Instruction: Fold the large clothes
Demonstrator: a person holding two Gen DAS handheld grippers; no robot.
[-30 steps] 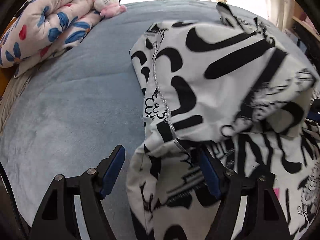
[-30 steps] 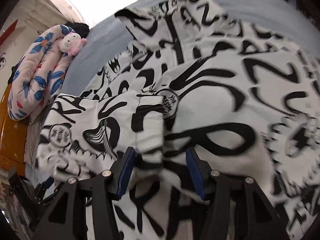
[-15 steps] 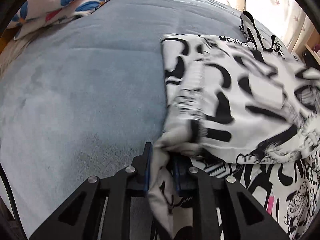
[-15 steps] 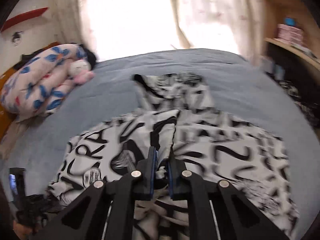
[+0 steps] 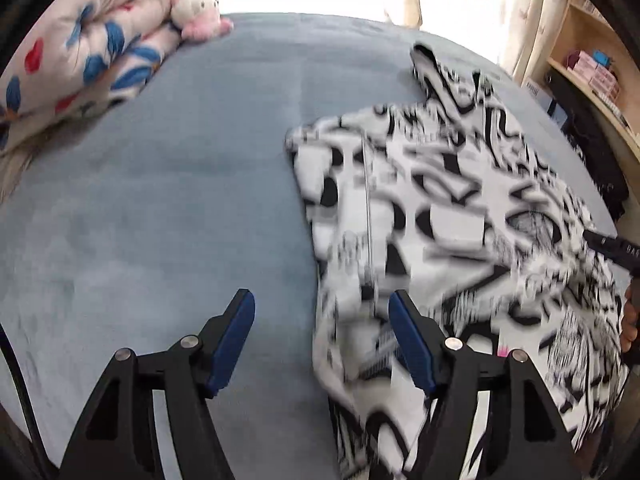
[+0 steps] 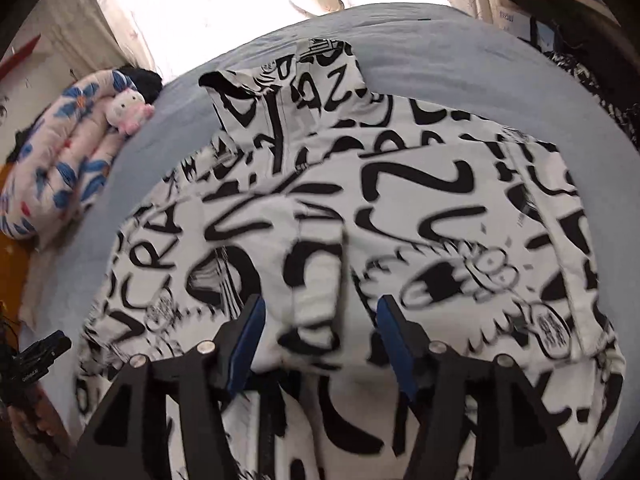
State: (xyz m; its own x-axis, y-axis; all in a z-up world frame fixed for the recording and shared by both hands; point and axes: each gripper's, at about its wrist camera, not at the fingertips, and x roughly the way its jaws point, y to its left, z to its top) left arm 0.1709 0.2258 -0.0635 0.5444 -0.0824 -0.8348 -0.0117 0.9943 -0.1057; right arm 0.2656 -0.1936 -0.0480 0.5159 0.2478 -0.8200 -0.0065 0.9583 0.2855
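- Garment [image 6: 400, 208], black-and-white print, spread across centre frame on blue bed [image 5: 160, 200].
- Left hand-held gripper [image 5: 320, 336] wide, empty, straddling garment's edge.
- Right hand-held gripper [image 6: 320, 340] wide, above a fold.

We look low across the bed [image 5: 160, 200] from the left wrist, garment [image 5: 440, 220] at the frame's right. Our right wrist view sits close above the same garment [image 6: 400, 200]. Both share the plush toy [image 5: 198, 12] [image 6: 128, 112] at upper left.

- Bed [image 5: 168, 184]: grey-blue cover.
- Floral quilt [image 5: 80, 40]: rolled, at the bed's far left corner.
- Pink-and-white plush toy [image 5: 198, 12]: resting against the quilt.
- Wooden shelf [image 5: 592, 80]: right of the bed, holding boxes.
- Curtains [image 6: 120, 28]: pale, backlit.
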